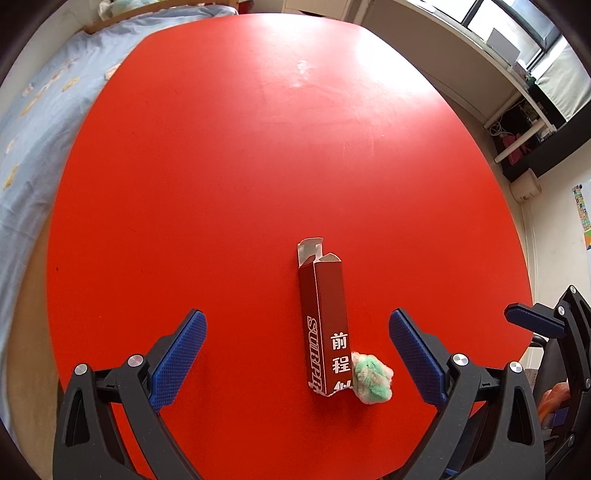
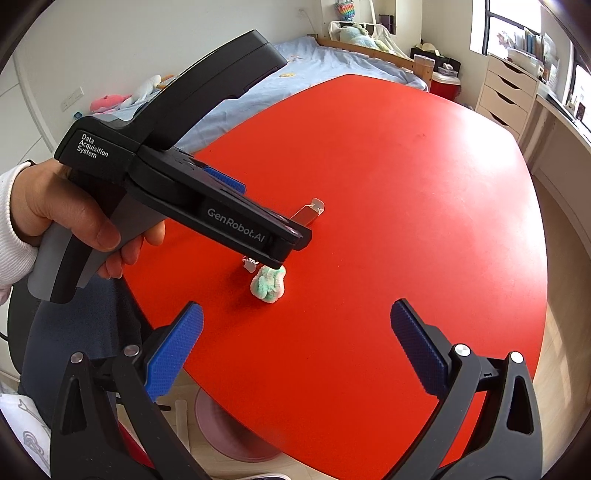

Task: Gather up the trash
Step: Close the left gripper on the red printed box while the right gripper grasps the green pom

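Bright bedroom around a red table (image 1: 229, 155)

A bed with a pale blue sheet (image 2: 332, 61) stands behind; white drawers (image 2: 504, 96) sit under a daylit window (image 2: 511, 26).

Tabletop (image 1: 221, 166): 1, red.
Box (image 1: 327, 325): 1, dark red, open far end, lying flat.
Wad (image 1: 371, 376): 1, green-white, crumpled, touching box near end.
Total trash items on tabletop: 2.
Tools: 2, left tool (image 1: 297, 347), right tool (image 2: 295, 339).
Fingers per tool: 2, blue pads.
Hand (image 2: 74, 218): 1 visible, on left tool handle.
Bed (image 2: 332, 59): 1.
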`<state>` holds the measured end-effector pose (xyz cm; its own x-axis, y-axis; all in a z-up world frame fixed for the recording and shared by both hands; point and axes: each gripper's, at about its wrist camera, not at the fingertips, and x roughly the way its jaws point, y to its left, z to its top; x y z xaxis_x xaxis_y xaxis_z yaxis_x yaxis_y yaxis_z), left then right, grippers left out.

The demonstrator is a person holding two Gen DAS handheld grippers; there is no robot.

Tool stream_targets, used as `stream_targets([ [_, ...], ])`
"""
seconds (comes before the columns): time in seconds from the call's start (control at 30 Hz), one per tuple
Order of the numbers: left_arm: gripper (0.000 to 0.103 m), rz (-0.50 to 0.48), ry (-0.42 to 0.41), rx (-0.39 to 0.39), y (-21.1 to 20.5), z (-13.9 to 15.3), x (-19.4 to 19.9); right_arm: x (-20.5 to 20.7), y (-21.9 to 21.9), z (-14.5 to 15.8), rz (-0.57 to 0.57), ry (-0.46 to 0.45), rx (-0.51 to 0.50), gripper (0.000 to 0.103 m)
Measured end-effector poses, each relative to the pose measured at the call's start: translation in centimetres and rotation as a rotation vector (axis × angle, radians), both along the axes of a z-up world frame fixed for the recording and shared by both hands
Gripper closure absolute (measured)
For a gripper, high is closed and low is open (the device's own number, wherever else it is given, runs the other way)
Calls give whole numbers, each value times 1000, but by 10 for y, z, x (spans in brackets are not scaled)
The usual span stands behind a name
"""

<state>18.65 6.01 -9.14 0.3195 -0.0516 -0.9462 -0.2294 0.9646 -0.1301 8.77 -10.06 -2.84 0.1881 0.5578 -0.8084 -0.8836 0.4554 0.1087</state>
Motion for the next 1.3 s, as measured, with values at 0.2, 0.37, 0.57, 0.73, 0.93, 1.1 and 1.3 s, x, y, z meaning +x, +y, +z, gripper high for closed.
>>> stream_targets([
  [0.2,20,8,14,13,-2,-8,2,-1,4,-6,10,11,2,4],
  [0.37,34,7,10,28,0,-6,1,-1,9,-11,12,11,-1,4],
  [0.57,59,11,9,45,1,-2,0,-3,20,-21,26,15,-9,4],
  [0.73,78,8,8,40,2,-2,-2,-2,29,-32,35,14,-44,26],
  [0.93,87,16,-1,23,8,-2,-5,-5,33,-39,33,10,-56,46],
  [1.1,87,5,-15,13,8,-1,-10,-7,34,-39,40,-7,-51,70],
  [1.3,88,-3,-27,14,6,-1,-8,-4,31,-37,34,-5,-52,82],
])
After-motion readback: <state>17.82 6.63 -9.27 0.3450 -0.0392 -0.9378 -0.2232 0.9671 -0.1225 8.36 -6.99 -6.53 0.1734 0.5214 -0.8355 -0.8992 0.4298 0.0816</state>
